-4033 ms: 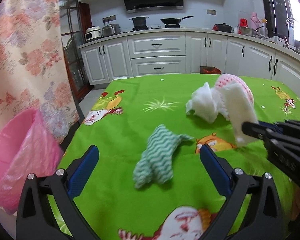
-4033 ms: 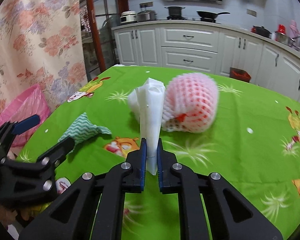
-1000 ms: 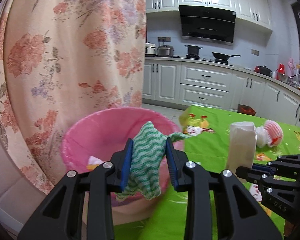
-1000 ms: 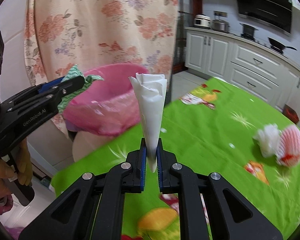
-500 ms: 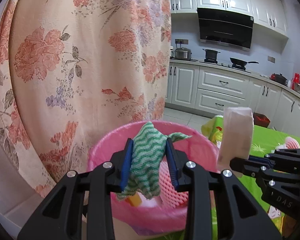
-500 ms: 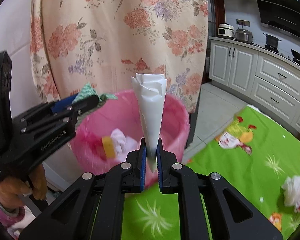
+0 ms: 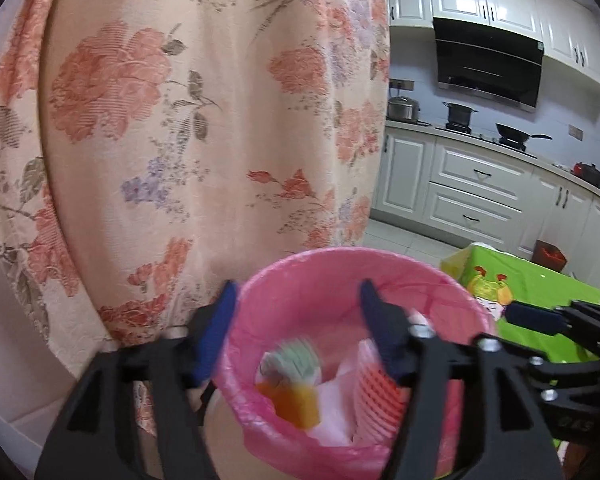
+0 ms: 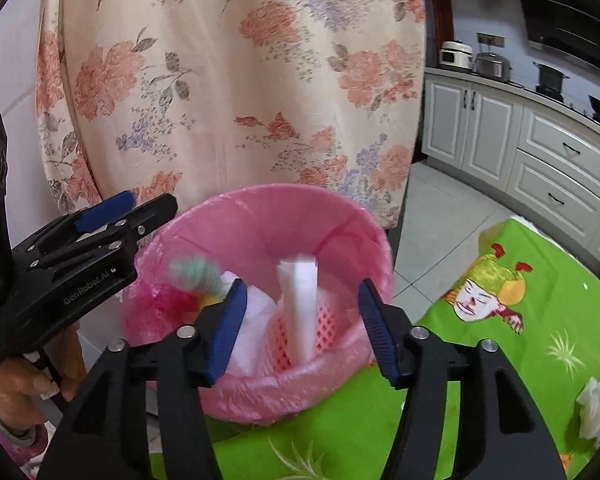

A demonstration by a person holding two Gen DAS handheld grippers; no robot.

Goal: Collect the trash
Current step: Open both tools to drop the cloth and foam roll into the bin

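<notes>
A bin lined with a pink bag (image 7: pixel 340 258) stands below both grippers, beside the table's corner. My left gripper (image 7: pixel 298 332) hangs over it, jaws opening, with nothing pressed between the blue pads. A green-and-white wavy cloth (image 7: pixel 296 360) is a blur dropping into the bin. My right gripper (image 8: pixel 302 328) is also above the bin (image 8: pixel 280 196), jaws opening. The white folded paper (image 8: pixel 300 304) stands free between its fingers, falling into the bag. The green cloth (image 8: pixel 196 272) shows blurred at the bin's left. Pink foam netting (image 7: pixel 380 392) and a yellow scrap (image 7: pixel 296 400) lie inside.
A floral curtain (image 7: pixel 180 120) hangs right behind the bin. The green cartoon tablecloth (image 8: pixel 540 340) lies to the right, with a crumpled white tissue (image 8: pixel 598 404) on it. White kitchen cabinets (image 7: pixel 480 184) line the far wall. A hand (image 8: pixel 20 376) holds the left gripper (image 8: pixel 132 208).
Both grippers moved on over the pink bin and opened. The green cloth left the left gripper and the white paper left the right one; both are dropping into the bag.
</notes>
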